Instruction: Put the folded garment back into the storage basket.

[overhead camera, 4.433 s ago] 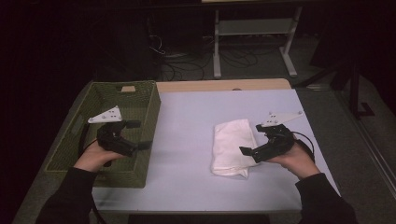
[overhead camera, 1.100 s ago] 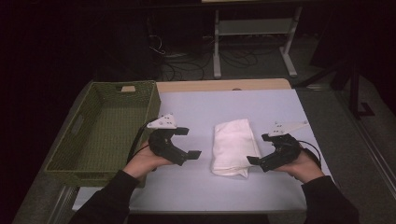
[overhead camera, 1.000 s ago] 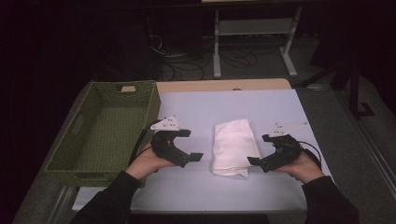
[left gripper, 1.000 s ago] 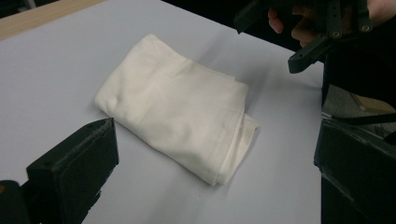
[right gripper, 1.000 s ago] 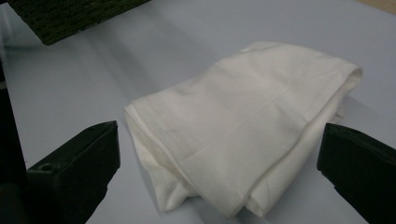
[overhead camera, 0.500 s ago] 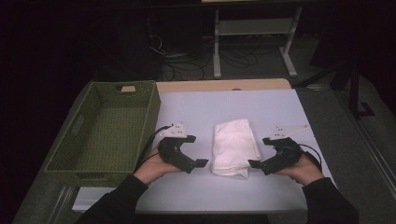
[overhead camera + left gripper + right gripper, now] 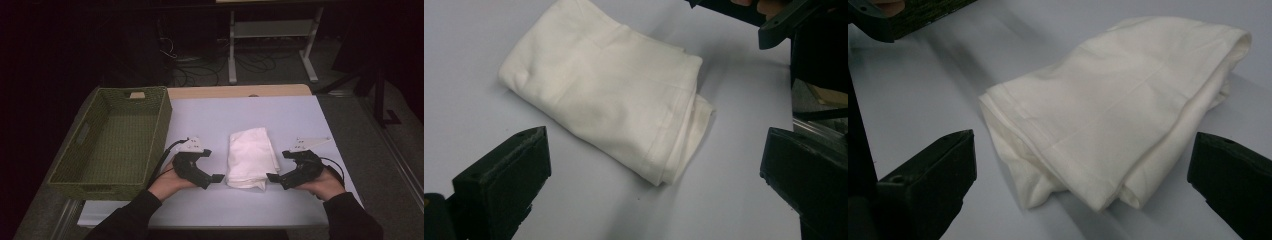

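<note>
1. Folded white cloth (image 7: 251,157) lies flat on the bench (image 7: 300,115), a little toward 6 o'clock from its centre, with its long side running from 12 to 6 o'clock.
2. Left gripper (image 7: 212,167) sits at the cloth's 9 o'clock side, near its 6 o'clock corner; the jaws are spread wide and hold nothing. In the left gripper view the cloth (image 7: 609,95) lies ahead between the two jaws, apart from both.
3. Right gripper (image 7: 276,167) sits at the cloth's 3 o'clock side, level with the other one; its jaws are likewise spread wide and empty. In the right gripper view the layered folded edge of the cloth (image 7: 1118,115) faces the camera, just ahead of the jaws and not yet between them.
4. Green woven basket (image 7: 85,155) stands at the bench's 9 o'clock edge, with nothing visible inside it.
5. Progress, as I judge it: only the approach is made. Both grippers flank the cloth's near end, but neither touches it, so no grasp has begun.
6. What seems left: closing each gripper on a near corner or edge, lifting the cloth, and probably carrying it to the basket at 9 o'clock, though unfolding it on the bench is equally possible from this pose.
</note>
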{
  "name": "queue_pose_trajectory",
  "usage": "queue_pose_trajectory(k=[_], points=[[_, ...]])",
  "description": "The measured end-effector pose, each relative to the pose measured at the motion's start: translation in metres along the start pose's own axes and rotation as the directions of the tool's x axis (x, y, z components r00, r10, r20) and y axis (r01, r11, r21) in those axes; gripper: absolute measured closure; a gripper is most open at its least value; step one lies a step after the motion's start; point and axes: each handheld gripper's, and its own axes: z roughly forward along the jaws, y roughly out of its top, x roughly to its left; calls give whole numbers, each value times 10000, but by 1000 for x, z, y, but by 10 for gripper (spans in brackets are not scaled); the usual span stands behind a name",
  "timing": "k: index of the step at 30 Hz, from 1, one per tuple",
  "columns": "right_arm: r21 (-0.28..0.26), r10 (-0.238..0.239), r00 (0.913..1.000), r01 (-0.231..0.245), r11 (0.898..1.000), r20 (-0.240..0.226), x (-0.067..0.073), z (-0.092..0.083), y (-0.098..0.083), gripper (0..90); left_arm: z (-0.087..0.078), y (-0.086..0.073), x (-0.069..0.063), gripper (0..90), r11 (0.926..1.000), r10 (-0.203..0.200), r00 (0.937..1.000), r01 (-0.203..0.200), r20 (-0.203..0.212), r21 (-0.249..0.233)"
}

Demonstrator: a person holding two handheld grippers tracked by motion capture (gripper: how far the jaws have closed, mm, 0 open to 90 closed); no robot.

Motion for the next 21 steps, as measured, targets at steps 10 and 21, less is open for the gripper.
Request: queue_pose_trajectory(k=[10,21], points=[[-2,106,9999,-106,9999,48,4,4,-8,0,4,-14,5,0,9998,-27,9999,29,-113,180],[-27,476,9988,-476,9989,75,11,10,-16,0,4,-22,8,0,9992,97,9998,-90,-157,400]])
